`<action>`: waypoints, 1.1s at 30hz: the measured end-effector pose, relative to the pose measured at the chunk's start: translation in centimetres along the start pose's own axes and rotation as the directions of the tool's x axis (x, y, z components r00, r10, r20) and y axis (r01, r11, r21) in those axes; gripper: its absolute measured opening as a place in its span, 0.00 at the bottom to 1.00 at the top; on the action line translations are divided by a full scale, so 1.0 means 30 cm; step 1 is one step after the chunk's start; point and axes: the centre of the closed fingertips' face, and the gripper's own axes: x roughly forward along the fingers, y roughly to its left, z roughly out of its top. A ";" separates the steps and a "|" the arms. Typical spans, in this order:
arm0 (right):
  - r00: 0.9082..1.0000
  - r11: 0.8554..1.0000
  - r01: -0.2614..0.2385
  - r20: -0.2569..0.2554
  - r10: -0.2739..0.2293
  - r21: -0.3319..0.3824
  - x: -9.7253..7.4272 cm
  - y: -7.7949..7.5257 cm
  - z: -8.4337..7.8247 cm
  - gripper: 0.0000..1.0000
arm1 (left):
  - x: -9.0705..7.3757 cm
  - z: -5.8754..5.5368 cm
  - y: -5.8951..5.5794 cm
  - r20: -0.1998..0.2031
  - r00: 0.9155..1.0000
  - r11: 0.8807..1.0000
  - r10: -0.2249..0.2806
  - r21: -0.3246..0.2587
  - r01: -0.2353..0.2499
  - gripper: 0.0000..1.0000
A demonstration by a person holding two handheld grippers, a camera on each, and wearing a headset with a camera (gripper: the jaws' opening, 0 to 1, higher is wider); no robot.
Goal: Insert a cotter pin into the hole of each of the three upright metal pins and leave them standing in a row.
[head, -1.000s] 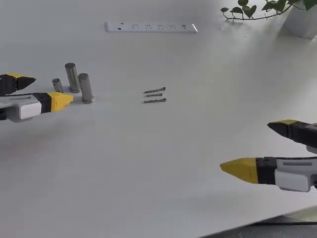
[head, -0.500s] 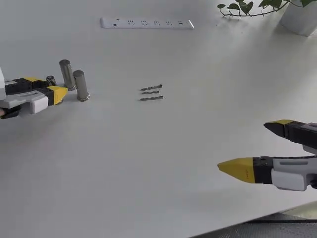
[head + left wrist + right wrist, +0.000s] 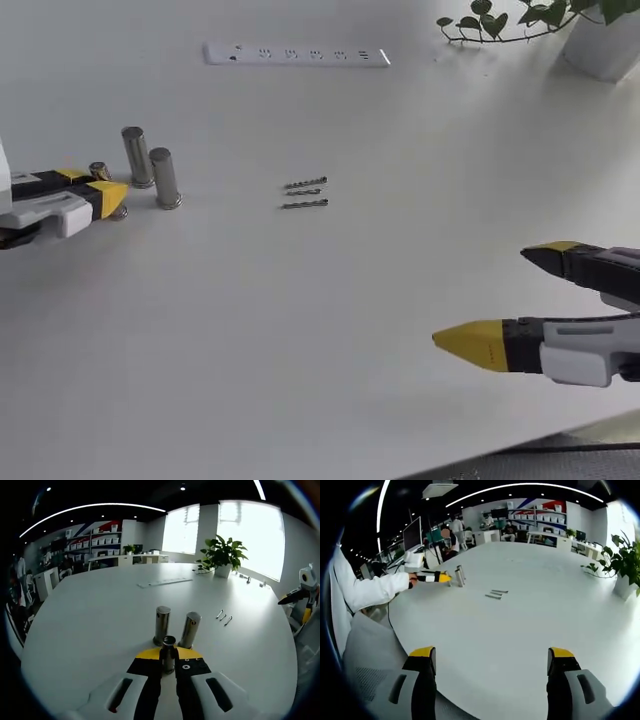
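Observation:
Three metal pins stand upright at the left of the white table: a short pin (image 3: 99, 171) and two taller pins (image 3: 135, 156) (image 3: 164, 178). My left gripper (image 3: 108, 192) is shut on the short pin (image 3: 168, 652), which stands between its yellow-tipped jaws. The two taller pins (image 3: 161, 625) (image 3: 189, 629) stand just beyond it. Three cotter pins (image 3: 305, 193) lie side by side mid-table, also visible as cotter pins (image 3: 495, 594) in the right gripper view. My right gripper (image 3: 482, 296) hovers open and holds nothing, low at the right, far from the pins.
A white power strip (image 3: 296, 55) lies at the table's far side. A potted plant (image 3: 510, 20) stands at the far right corner. The table's near edge (image 3: 560, 440) runs under my right gripper. A person's white sleeve (image 3: 375, 590) reaches in from the left.
My left gripper stood wide open beside the pins; it has since closed its jaws around the short pin. The right gripper has hardly moved.

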 end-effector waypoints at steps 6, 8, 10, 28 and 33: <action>1.000 1.000 0.004 0.005 -0.004 -0.004 -0.007 -0.001 0.004 0.91 | -0.047 0.014 -0.059 0.009 0.999 0.998 -0.036 0.061 0.035 0.07; 1.000 1.000 0.003 0.008 -0.003 -0.006 -0.009 0.000 0.005 0.91 | -0.061 0.021 -0.086 0.013 0.998 0.996 -0.055 0.072 0.054 0.07; 1.000 1.000 0.003 0.011 -0.003 -0.006 -0.011 0.000 0.007 0.91 | -0.069 0.032 -0.119 0.023 0.996 0.993 -0.089 0.081 0.087 0.07; 1.000 1.000 0.008 0.022 -0.008 -0.003 -0.018 0.000 0.004 0.91 | -0.055 0.081 -0.413 0.031 0.900 0.884 -0.436 0.205 0.421 0.07; 1.000 1.000 0.008 0.016 -0.008 -0.002 -0.017 -0.001 -0.004 0.91 | -0.043 0.065 -0.478 0.004 0.858 0.834 -0.514 0.236 0.499 0.07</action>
